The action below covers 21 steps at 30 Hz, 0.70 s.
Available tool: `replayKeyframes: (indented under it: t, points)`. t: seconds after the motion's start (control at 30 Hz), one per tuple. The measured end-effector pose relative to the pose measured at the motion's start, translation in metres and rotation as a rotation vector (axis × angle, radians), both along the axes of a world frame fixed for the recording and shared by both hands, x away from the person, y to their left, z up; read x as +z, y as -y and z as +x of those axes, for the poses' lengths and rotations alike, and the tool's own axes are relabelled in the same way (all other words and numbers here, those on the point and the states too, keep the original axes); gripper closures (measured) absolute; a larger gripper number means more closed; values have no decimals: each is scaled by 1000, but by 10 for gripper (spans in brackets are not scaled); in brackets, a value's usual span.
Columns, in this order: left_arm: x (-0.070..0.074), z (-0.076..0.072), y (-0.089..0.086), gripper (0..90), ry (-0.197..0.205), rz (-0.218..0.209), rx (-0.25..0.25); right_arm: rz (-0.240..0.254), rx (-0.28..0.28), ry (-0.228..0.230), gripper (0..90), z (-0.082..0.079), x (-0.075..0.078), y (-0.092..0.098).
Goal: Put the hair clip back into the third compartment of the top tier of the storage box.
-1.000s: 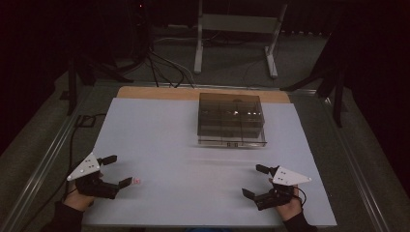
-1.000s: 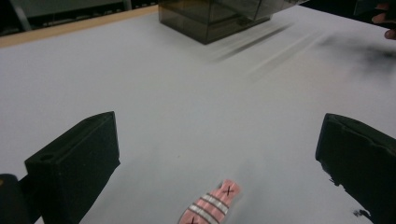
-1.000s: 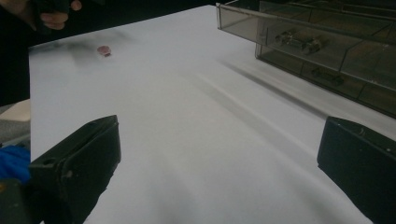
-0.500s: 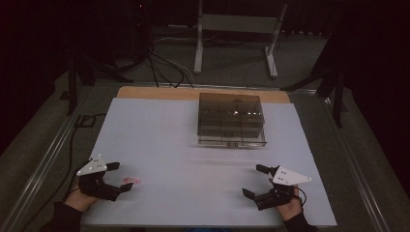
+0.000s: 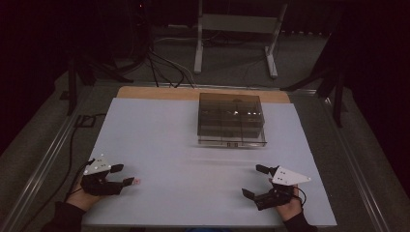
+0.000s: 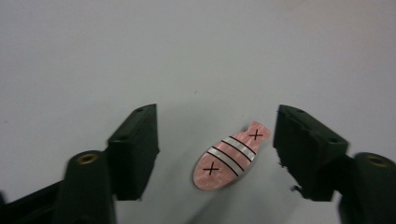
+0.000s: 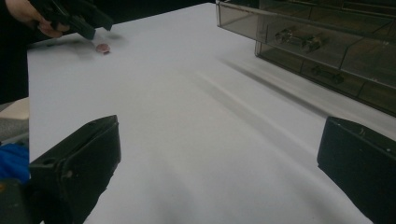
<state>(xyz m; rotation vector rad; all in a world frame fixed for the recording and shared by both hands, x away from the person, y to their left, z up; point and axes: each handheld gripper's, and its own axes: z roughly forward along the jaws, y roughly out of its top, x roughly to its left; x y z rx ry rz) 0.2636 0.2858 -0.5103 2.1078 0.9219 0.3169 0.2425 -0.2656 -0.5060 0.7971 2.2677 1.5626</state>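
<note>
Your drawer box (image 5: 231,120) holds small parts; your left gripper (image 6: 217,149), jaws closing, straddles the pink fish (image 6: 231,156) untouched; your right gripper (image 7: 219,172) gapes empty.

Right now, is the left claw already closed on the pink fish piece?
Not yet. The left claw has just been closing, but both pads stand apart from the pink fish piece, which lies flat on the white table.

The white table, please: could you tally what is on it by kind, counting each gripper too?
Pink fish lure: 1
Smoky drawer box: 1
Grippers, left and right: 2
Total: 4
</note>
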Motion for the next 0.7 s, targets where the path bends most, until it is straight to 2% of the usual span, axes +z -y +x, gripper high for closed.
replayKeyframes:
  t: [0.23, 0.37, 0.53, 0.7]
  points:
    - [-4, 2, 3, 510, -20, 1, -35, -1, -3, 1, 0, 0, 0, 0]
    - [-8, 3, 4, 571, -40, 14, -52, -5, -2, 0, 0, 0, 0, 0]
    - [-12, 4, 5, 610, -60, 25, -71, -9, -4, -3, 0, 0, -1, 0]
    - [-13, 5, 4, 634, -56, 25, -93, -10, -5, -3, 0, 0, -1, 0]
